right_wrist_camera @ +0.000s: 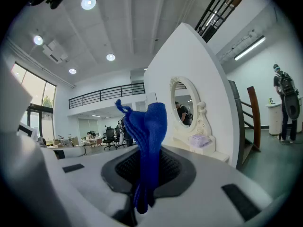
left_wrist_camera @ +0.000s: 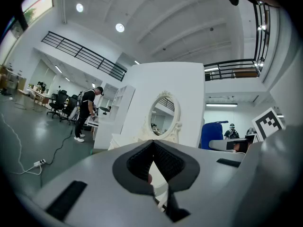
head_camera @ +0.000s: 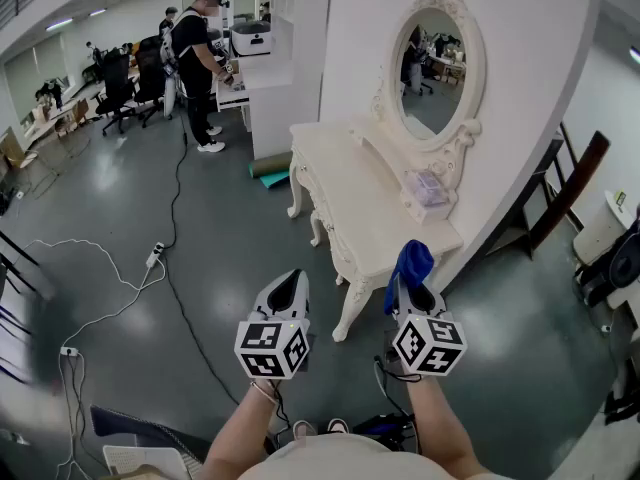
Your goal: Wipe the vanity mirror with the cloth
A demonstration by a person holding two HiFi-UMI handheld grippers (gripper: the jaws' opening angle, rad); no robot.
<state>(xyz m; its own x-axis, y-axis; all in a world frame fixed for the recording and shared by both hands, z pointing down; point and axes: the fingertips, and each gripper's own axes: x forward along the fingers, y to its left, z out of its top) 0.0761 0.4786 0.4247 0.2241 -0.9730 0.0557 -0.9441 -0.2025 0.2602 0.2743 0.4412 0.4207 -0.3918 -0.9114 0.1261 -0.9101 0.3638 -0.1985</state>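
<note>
Blue cloth is already in hand, and that, in our judgement, is the only part of the job done so far. The right gripper has its jaws clamped on the cloth low down, so the bunched fabric stands up above the jaws and a short tail hangs below them. The left gripper has its jaws closed together with nothing between them, and it hovers beside the right one above the grey floor. The vanity mirror hangs on the white wall above the white vanity table, well apart from both grippers. The cloth is not touching the glass, and no wiping has begun as far as we can see. What we reckon is left is to come up to the table, reach over its top, and pass the cloth across the oval glass. We cannot tell from here whether the glass is dusty or clean. Counting what we see: one cloth, one oval mirror in an ornate white frame, one vanity table, and two grippers, each with its marker cube. One clear box sits on the table near the foot of the mirror. One person in dark clothes stands at a desk far off, and several office chairs are beyond.
</note>
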